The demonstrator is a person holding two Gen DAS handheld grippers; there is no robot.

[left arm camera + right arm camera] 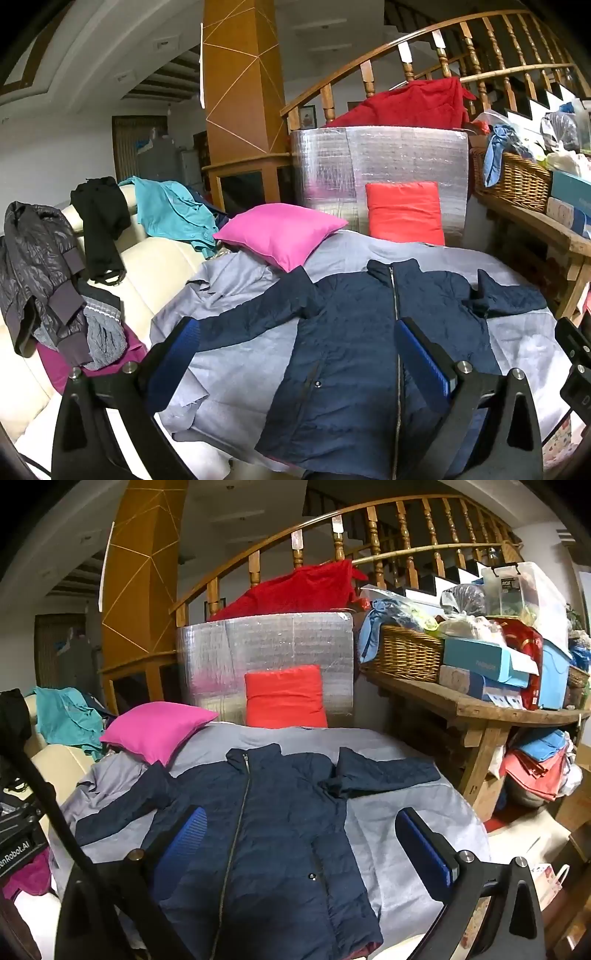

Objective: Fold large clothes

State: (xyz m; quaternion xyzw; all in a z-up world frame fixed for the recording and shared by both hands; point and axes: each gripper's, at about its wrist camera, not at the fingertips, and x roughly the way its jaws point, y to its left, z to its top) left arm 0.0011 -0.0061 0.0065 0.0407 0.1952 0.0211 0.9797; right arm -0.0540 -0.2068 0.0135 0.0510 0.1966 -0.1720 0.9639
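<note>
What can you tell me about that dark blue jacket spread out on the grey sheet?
The navy blue quilted puffer jacket lies flat and front-up on the grey bed sheet, collar toward the pillows, hem toward the cameras. Its metal zip is closed up to the stand-up collar, and a small snap shows by a pocket. One sleeve stretches out to the side with the pink square cushion; the other is bent across the sheet. Nothing grips it, and a dark red lining peeks out at the hem.
</note>
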